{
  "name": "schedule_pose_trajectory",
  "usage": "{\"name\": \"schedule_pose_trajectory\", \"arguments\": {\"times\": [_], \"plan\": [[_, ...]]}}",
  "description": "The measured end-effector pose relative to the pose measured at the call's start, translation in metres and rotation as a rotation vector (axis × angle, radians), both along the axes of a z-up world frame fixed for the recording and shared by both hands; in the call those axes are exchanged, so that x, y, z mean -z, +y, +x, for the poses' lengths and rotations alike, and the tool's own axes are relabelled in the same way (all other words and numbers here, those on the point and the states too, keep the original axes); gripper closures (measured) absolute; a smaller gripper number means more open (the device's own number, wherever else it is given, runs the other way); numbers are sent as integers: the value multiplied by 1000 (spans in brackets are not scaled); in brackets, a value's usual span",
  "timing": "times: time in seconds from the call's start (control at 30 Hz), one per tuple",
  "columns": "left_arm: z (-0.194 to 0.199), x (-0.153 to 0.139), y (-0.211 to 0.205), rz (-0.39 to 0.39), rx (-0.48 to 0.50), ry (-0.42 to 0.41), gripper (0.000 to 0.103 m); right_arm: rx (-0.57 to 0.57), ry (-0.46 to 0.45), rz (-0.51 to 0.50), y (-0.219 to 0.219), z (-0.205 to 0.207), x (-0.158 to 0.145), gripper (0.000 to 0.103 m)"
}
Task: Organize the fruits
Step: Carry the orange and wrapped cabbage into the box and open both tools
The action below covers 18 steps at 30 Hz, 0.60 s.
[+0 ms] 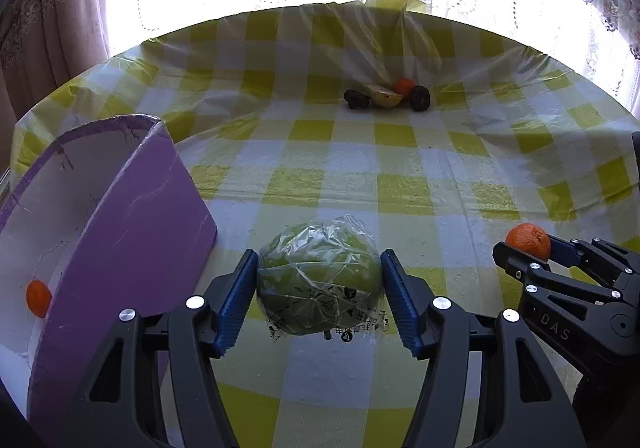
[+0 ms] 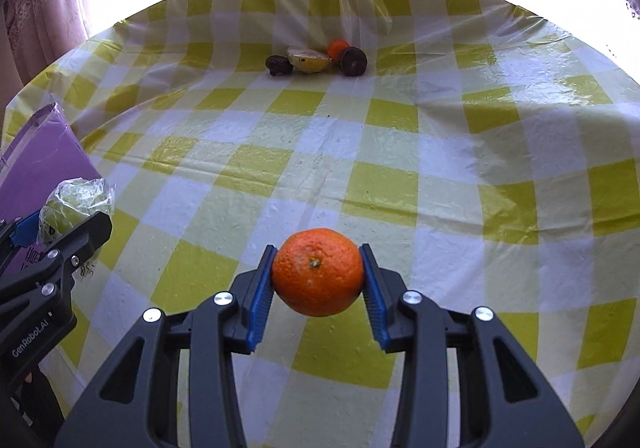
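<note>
Left wrist view: the left claw (image 1: 319, 298) clamps a green fruit wrapped in clear plastic (image 1: 318, 280), its blue pads pressed on both sides, holding it above the checked surface (image 1: 400, 168). At the surface's left edge stands a purple box (image 1: 132, 248) with one small orange (image 1: 38, 298) already lying inside, so this is most likely where the fruit is being gathered. Toward the far edge sits a cluster of fruit yet to be sorted (image 1: 388, 94): two dark pieces, a yellow one and an orange one. On the right, the right claw (image 1: 524, 248) carries an orange (image 1: 528, 241).

Right wrist view: the right claw (image 2: 318, 280) is narrowed on the orange (image 2: 318, 272), gripped across its middle with the stem facing the camera, clear of the surface (image 2: 400, 168). The left claw (image 2: 60, 224) with its wrapped fruit (image 2: 76, 204) shows near the purple box (image 2: 36, 164). Carrying one fruit per hand probably saves a trip.
</note>
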<state>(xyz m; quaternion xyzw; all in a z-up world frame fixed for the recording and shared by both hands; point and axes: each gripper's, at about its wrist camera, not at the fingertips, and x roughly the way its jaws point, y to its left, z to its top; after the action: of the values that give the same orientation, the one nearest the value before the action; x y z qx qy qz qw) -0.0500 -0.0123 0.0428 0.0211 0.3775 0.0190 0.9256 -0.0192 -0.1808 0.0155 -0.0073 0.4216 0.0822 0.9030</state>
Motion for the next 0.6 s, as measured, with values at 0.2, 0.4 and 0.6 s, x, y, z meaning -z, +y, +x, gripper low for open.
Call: {"name": "schedule_pose_trajectory", "arguments": {"times": [0.2, 0.4, 0.6], "plan": [[-33, -6, -3, 14, 50, 24, 44, -18, 37, 1, -1, -36, -3, 62], [-75, -35, 10, 27, 36, -75, 44, -42, -40, 22, 6, -72, -31, 62], [-108, -74, 45, 30, -40, -190, 44, -110, -177, 37, 38, -95, -74, 62]]}}
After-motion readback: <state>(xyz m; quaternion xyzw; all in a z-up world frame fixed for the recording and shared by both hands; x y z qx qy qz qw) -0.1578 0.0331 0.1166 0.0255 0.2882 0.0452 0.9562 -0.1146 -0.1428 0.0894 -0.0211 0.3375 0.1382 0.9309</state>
